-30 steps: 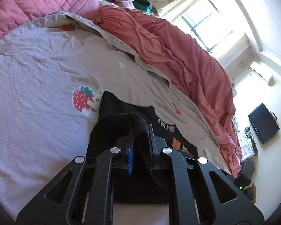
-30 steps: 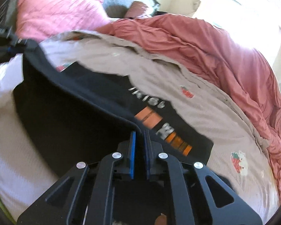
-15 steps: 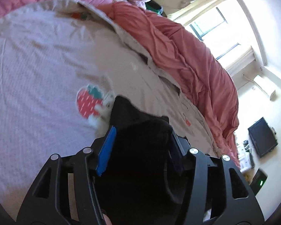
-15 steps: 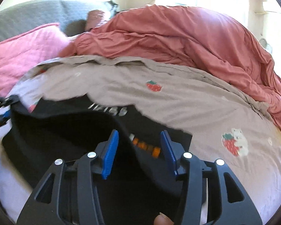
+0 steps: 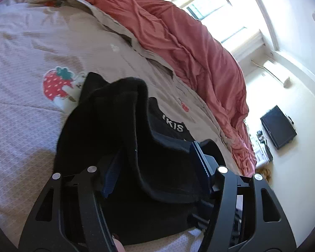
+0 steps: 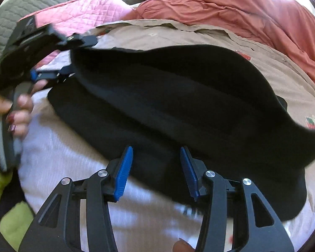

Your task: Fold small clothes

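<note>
A black shirt (image 6: 178, 88) with white lettering (image 5: 175, 127) lies folded over itself on the bed. In the left wrist view a thick fold of it (image 5: 115, 109) drapes between the jaws of my left gripper (image 5: 155, 153) and covers most of the left pad. Those jaws are opening and the pads do not press the cloth. In the right wrist view the left gripper (image 6: 77, 56) stands at the shirt's far left corner, held by a hand (image 6: 19, 109). My right gripper (image 6: 155, 150) stands open at the shirt's near edge, blue pads apart, nothing gripped.
The bed sheet (image 5: 31, 42) is beige with strawberry prints. A rumpled red duvet (image 5: 189, 42) runs along its far side, and a pink pillow (image 6: 79, 12) sits at the head. A dark screen (image 5: 278, 127) hangs on the wall. Green fabric (image 6: 2, 189) shows at the lower left.
Both grippers were shut on the shirt's edge and have opened. The lifted edge has come down onto the rest of the shirt, and the right gripper has drawn back to the near edge.
</note>
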